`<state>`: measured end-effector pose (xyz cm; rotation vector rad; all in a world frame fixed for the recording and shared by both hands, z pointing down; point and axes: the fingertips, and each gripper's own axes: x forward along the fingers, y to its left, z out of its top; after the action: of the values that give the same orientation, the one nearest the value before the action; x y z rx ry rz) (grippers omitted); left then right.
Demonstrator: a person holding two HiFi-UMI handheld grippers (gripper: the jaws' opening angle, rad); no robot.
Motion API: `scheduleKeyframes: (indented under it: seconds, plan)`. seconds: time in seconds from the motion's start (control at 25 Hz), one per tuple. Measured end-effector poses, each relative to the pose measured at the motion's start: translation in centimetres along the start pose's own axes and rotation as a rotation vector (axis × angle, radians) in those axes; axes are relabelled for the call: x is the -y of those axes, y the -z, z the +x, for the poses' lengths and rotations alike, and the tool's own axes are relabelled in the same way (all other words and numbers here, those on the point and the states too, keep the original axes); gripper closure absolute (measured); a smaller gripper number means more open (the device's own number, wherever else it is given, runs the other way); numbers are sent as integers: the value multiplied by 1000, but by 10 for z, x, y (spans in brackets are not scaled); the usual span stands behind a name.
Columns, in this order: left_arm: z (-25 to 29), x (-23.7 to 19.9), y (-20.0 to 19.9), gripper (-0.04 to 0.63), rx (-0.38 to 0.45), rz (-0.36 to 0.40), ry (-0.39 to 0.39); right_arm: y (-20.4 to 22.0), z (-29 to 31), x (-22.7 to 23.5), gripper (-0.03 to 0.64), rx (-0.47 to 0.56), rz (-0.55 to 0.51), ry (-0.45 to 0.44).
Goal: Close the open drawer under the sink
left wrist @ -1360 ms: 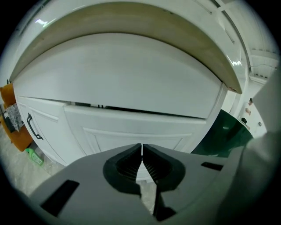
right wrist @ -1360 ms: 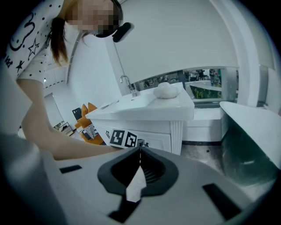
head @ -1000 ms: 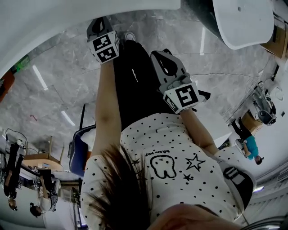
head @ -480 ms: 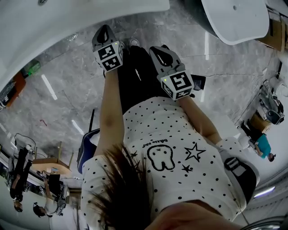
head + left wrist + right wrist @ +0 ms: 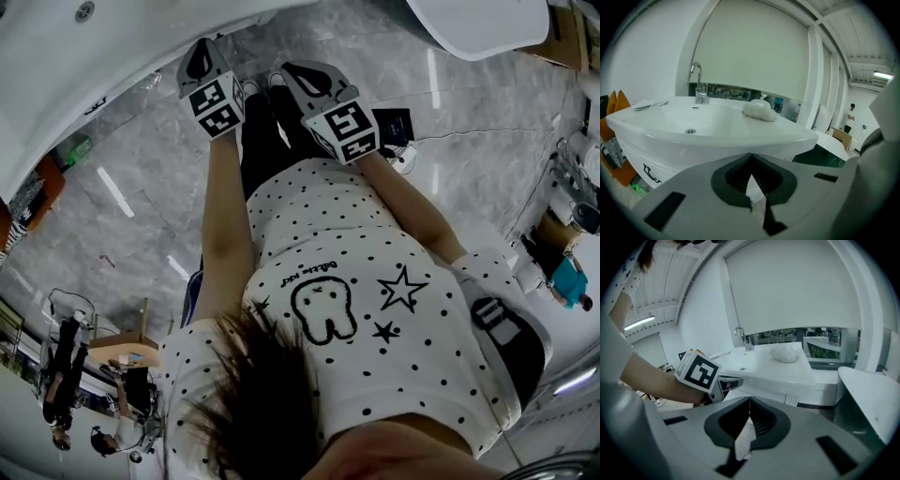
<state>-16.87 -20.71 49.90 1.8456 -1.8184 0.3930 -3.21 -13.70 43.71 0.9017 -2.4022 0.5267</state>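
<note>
The white sink (image 5: 708, 124) with a chrome tap (image 5: 697, 84) fills the left gripper view, and a white cloth (image 5: 759, 110) lies on its rim. Its white cabinet (image 5: 651, 164) shows below the basin; I cannot make out a drawer front on it. My left gripper (image 5: 751, 157) is shut and empty, held just short of the sink's front rim. My right gripper (image 5: 750, 401) is shut too, to the right of the left gripper's marker cube (image 5: 697, 371). From the head camera both grippers (image 5: 199, 58) (image 5: 305, 75) reach side by side toward the sink (image 5: 56, 56).
A second white basin (image 5: 867, 394) stands at the right of the sink. Orange things (image 5: 611, 136) lean beside the cabinet on the left. The floor (image 5: 141, 159) is grey marble with a black card (image 5: 392, 125) lying on it. People stand far off at the right (image 5: 851, 115).
Both grippers have risen and moved toward the sink's rim, the left one more. They now stand closer together. Neither has opened.
</note>
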Motion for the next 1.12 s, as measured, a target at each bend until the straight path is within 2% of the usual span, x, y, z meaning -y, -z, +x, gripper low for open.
scheduleKeyframes:
  seconds: [0.56,0.96,1.12]
  plan:
    - [-27,14,-47,591,77,24,25,-23,-15,-16,603,50,-55,-19]
    - [-58,20,-88,591,170,38,58,-45,-23,-22,603,96,-82,4]
    - [-64,22,-97,591,184,43,61,-52,-26,-23,603,111,-87,9]
